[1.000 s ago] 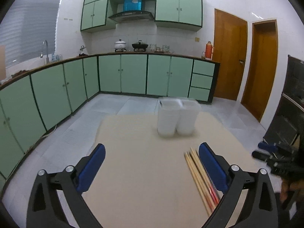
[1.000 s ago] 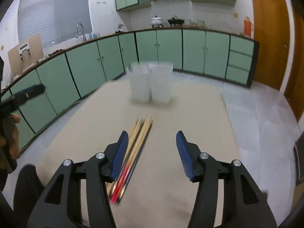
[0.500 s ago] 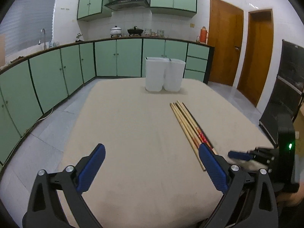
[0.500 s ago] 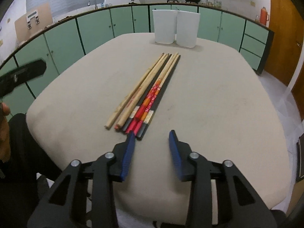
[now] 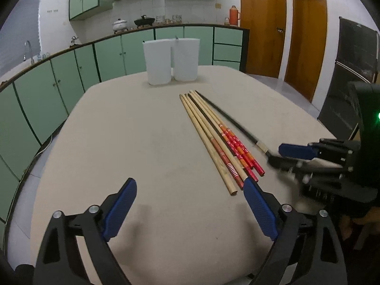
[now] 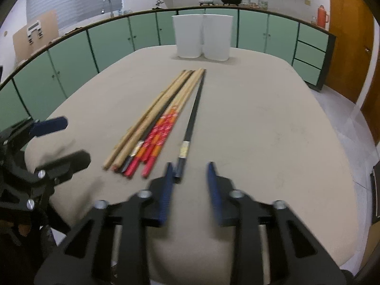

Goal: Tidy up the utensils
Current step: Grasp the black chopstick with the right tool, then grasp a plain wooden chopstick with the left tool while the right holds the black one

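Observation:
Several chopsticks (image 5: 213, 135) lie side by side on the beige table: plain wooden ones, red-patterned ones (image 6: 161, 133) and a black one (image 6: 193, 116) set slightly apart to the right. Two white cups (image 5: 171, 61) stand together at the table's far end; they also show in the right wrist view (image 6: 203, 36). My left gripper (image 5: 190, 187) is open and empty, just short of the near ends of the wooden chopsticks. My right gripper (image 6: 190, 171) is open, its fingers either side of the black chopstick's near end, not closed on it.
The beige table (image 5: 142, 142) ends close behind both grippers. Green kitchen cabinets (image 5: 47, 90) run along the left and far walls. Wooden doors (image 5: 261, 23) and a dark appliance (image 5: 351, 76) stand to the right.
Both grippers have come down low and forward over the table. The right gripper has narrowed and shifted right, from the red chopsticks' ends to the black chopstick's near end. The black chopstick now lies apart.

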`<state>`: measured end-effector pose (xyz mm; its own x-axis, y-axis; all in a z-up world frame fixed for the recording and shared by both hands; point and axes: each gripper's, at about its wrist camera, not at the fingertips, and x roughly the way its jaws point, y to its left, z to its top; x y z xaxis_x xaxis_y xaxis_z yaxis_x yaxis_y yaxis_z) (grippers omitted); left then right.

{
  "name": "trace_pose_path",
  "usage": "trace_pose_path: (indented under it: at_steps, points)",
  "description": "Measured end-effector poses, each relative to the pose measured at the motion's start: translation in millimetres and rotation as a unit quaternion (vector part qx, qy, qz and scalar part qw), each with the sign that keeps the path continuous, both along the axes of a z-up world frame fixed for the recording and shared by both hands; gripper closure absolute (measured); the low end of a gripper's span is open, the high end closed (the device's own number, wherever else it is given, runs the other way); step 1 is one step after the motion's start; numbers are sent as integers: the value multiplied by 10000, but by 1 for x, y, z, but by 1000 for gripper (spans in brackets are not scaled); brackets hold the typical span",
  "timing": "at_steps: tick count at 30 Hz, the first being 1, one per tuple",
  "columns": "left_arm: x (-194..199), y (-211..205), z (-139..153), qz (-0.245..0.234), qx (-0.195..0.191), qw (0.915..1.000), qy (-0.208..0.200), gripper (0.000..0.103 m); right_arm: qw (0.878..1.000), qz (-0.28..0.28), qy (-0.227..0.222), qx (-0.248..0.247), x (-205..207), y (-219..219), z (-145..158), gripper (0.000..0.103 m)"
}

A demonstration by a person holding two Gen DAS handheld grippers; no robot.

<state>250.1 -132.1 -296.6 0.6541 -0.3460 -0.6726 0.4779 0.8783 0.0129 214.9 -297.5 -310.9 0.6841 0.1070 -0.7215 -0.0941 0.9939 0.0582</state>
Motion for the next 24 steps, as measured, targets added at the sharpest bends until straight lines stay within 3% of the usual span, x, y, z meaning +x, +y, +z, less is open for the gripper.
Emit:
trace_pose_path:
  at_steps: [2, 6, 10, 12, 14, 17, 22, 24]
  points:
    - [2, -3, -4, 1, 24, 10000, 66, 19, 10000, -57, 7, 59, 3, -8, -1, 97]
    - [-1, -13, -13, -51, 157, 9998, 66, 21, 9998, -176, -36, 98, -1, -17, -1, 97]
    - [3, -19, -18, 148, 318, 9994, 10, 31, 9996, -243, -60, 109, -2, -19, -1, 97]
    - [5, -18, -18, 197, 248, 9995, -3, 42, 9996, -262, -78, 85, -3, -18, -1, 97]
    - [7, -16, -16, 282, 188, 9994, -44, 62, 9995, -289, -88, 82, -2, -18, -1, 97]
    - [9, -10, -15, 398, 57, 9992, -56, 80, 9995, -277, -102, 107, -2, -14, -2, 94]
    - [12, -12, -16, 374, 24, 9993, -79, 80, 9994, -316, -164, 9, 2, -6, -2, 92]
    - [11, -13, -16, 381, 38, 9992, -131, 80, 9986, -485, -186, -101, 3, -5, -2, 97]
